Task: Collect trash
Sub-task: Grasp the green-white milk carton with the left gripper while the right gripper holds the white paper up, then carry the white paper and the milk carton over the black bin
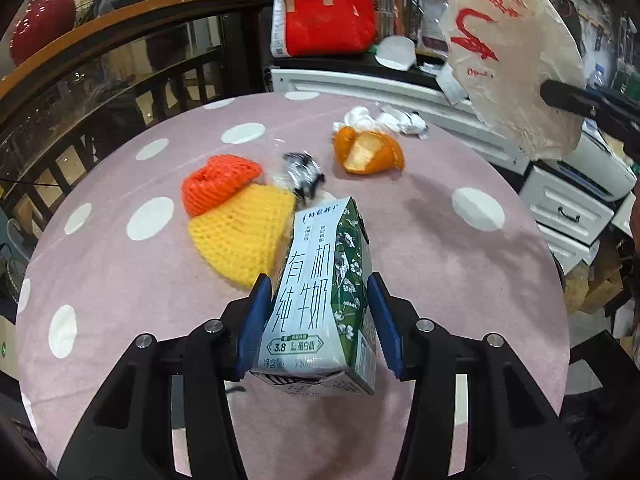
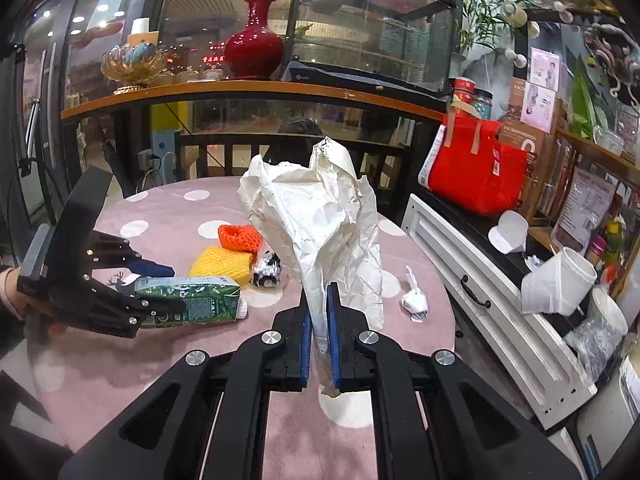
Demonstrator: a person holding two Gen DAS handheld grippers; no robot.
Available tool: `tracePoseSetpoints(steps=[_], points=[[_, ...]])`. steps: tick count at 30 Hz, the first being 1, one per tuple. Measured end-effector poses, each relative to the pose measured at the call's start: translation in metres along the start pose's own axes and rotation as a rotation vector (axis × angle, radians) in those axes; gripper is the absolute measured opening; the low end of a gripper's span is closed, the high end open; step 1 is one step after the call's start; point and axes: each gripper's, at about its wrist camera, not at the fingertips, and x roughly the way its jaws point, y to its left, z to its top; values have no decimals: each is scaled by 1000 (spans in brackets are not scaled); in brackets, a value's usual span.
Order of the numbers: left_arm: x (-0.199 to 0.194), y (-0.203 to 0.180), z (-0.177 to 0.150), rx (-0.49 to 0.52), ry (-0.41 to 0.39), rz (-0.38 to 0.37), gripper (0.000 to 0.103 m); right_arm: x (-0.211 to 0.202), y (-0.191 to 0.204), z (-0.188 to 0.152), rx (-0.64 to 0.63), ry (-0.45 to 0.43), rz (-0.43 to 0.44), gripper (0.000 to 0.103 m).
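Two claws are in play, and each has something in it. My left claw (image 1: 320, 320) is clamped on a green and white milk carton (image 1: 320, 300); its blue pads (image 1: 254, 320) press on both sides of the carton, which hangs lengthwise just above the pink dotted table (image 1: 460, 280), its far end pointing at the rest of the trash. In the right wrist view that same carton (image 2: 192, 300) sits at the left side of the table, with the left claw (image 2: 160, 296) around it and a hand (image 2: 24, 300) behind the rig.

My right claw (image 2: 318, 336) is closed tight on a crumpled white paper bag (image 2: 320, 220), pinching its lower end so the bag stands up above the table. From the left wrist view the bag (image 1: 516, 64) shows red print and floats at the far right, off the table's edge.

Still lying on the table: an orange foam net (image 1: 218, 184) touching a yellow foam net (image 1: 244, 236), a crinkled silver and black wrapper (image 1: 304, 176) just right of them, an orange peel (image 1: 368, 152) farther off, and crumpled white tissue (image 1: 380, 120) at the far edge. A red bag (image 1: 328, 16) stands on the cabinet beyond the table.
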Motion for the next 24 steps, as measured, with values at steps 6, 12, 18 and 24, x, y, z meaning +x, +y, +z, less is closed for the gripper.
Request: tracePoseSetpoints(steps=[6,12,18,24], points=[[15,-15,1,57,84,-8,53,-7,-4,-13,16,15,-19,8],[42,-19,28,88,176,-10,72,-15,-8,-24,39,15,-36,8],[72,-34,39,148,260,35,54,-27,-15,-34,55,16,-65,8],[65,-42,36,101,224,15,50,-45,-33,-49,101,10,-100,8]])
